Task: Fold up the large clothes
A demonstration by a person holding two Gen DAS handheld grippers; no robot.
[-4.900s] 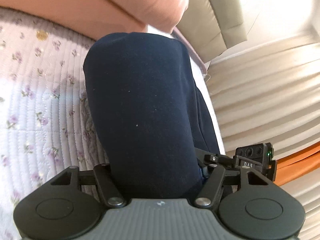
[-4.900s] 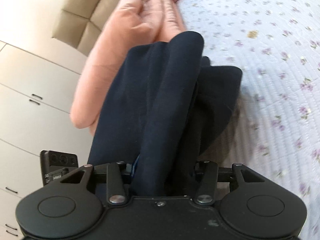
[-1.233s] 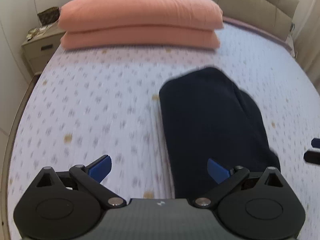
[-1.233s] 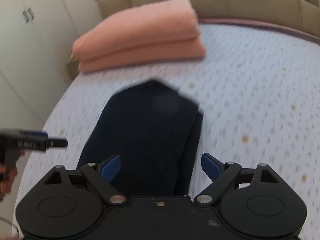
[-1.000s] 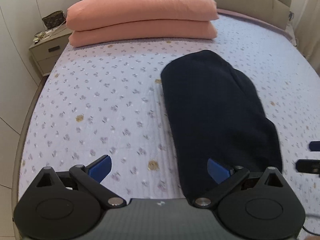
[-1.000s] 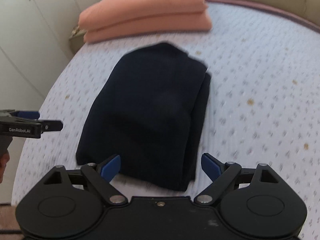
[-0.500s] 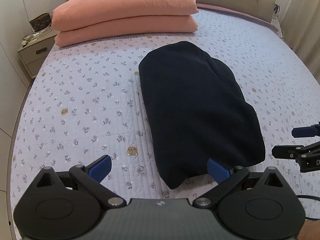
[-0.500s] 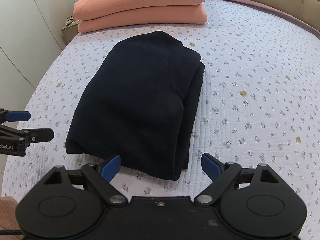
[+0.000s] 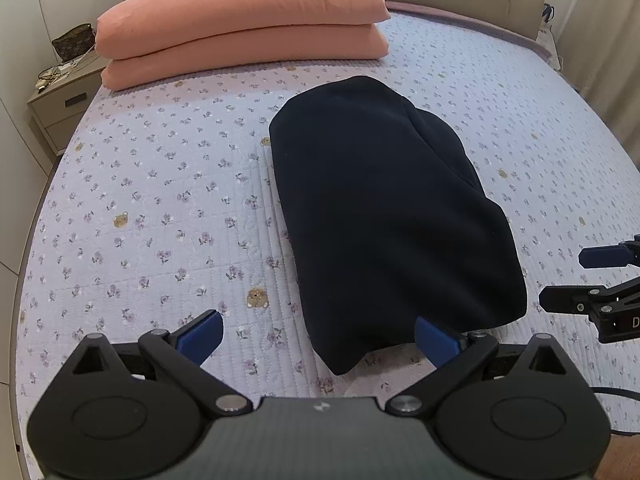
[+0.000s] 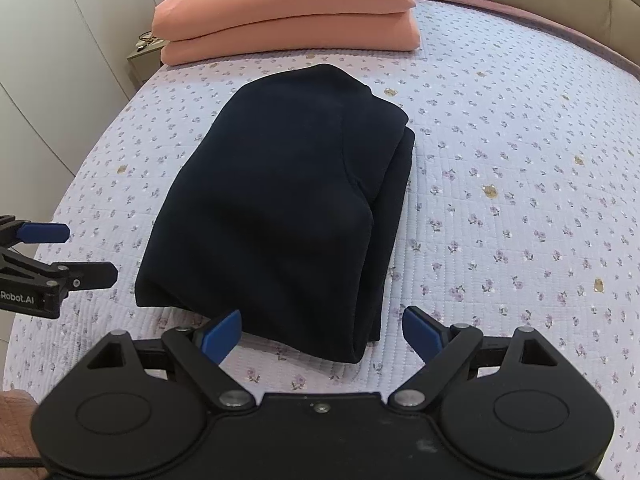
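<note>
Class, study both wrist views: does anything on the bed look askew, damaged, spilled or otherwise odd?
Only slightly. The folded navy garment lies at an angle on the floral quilt, and its right-hand layers are stepped, not flush. The pink bedding is stacked neatly. Nothing looks spilled or damaged.

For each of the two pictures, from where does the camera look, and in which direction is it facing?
Left wrist: sits on the left hand-held gripper, above the near edge of the bed, facing the headboard; its open blue fingers frame the folded dark garment, with the right hand-held gripper at the right edge.
Right wrist: sits on the right hand-held gripper, same direction; its fingers are open, with the left hand-held gripper at the left edge.
Shared: the garment, the bed, the folded pink blanket and the bedside table.
</note>
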